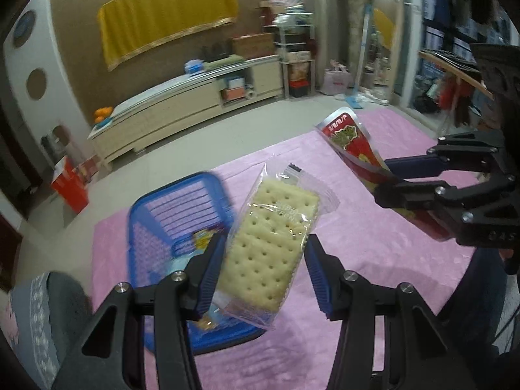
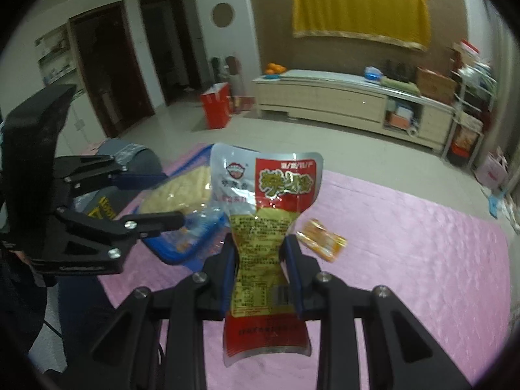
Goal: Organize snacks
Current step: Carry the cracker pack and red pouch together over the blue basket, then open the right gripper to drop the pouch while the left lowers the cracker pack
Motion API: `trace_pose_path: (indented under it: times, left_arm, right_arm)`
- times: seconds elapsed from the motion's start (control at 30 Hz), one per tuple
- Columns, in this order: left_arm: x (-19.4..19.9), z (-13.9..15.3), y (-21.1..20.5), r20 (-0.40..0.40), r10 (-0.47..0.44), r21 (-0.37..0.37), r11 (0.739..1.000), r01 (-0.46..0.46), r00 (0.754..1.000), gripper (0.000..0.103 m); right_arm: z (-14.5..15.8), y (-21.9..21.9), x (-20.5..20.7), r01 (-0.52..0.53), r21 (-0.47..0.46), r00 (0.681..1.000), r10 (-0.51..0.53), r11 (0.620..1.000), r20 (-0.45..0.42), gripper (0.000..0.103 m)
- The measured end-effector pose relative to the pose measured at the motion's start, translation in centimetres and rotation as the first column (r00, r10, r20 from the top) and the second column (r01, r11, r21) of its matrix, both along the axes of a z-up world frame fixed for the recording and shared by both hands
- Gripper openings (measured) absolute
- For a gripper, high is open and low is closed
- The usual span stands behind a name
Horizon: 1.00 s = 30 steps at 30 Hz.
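Note:
My left gripper (image 1: 265,260) is shut on a clear-wrapped cracker packet (image 1: 269,237) and holds it above the right edge of a blue plastic basket (image 1: 182,208). The basket holds a few small snack packets, partly hidden by my fingers. My right gripper (image 2: 261,269) is shut on a red and silver snack pouch (image 2: 266,201) and holds it upright above the pink cloth; it also shows in the left wrist view (image 1: 383,188). A small orange snack packet (image 2: 321,239) lies on the cloth to the right of the pouch.
The pink cloth (image 2: 422,243) covers the table. A grey cushion (image 1: 48,308) lies at the table's left edge. Beyond the table are a tiled floor, a red bag (image 2: 216,105) and a long beige cabinet (image 2: 341,104).

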<state>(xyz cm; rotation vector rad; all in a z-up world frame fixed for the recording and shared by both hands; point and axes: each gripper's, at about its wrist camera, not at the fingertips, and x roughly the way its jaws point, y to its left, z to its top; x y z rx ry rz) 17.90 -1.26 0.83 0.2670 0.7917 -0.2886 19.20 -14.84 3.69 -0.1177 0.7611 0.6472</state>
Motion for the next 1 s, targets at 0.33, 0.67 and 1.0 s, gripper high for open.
trace_pose_path:
  times: [0.33, 0.67, 1.0]
  left_arm:
    - [-1.6, -0.4, 7.9, 0.005, 0.142, -0.036, 0.989, -0.142, 0.990, 0.048]
    - [-0.2, -3.6, 13.8, -0.052, 0.239, -0.069, 0.968, -0.242, 0.970, 0.048]
    - [2.2, -5.2, 15.4, -0.073, 0.254, -0.091, 0.961, -0.260, 0.964, 0.048]
  right_arm:
    - [-0.4, 6.7, 2.0, -0.066, -0.029, 0.998, 0.066, 0.997, -0.023, 0.033]
    - [-3.5, 13.0, 4.0, -0.152, -0.108, 0.987, 0.144, 0.983, -0.074, 0.033]
    - [-6.8, 16.4, 7.7, -0.162, -0.183, 0.982, 0.139, 0.970, -0.130, 0.033]
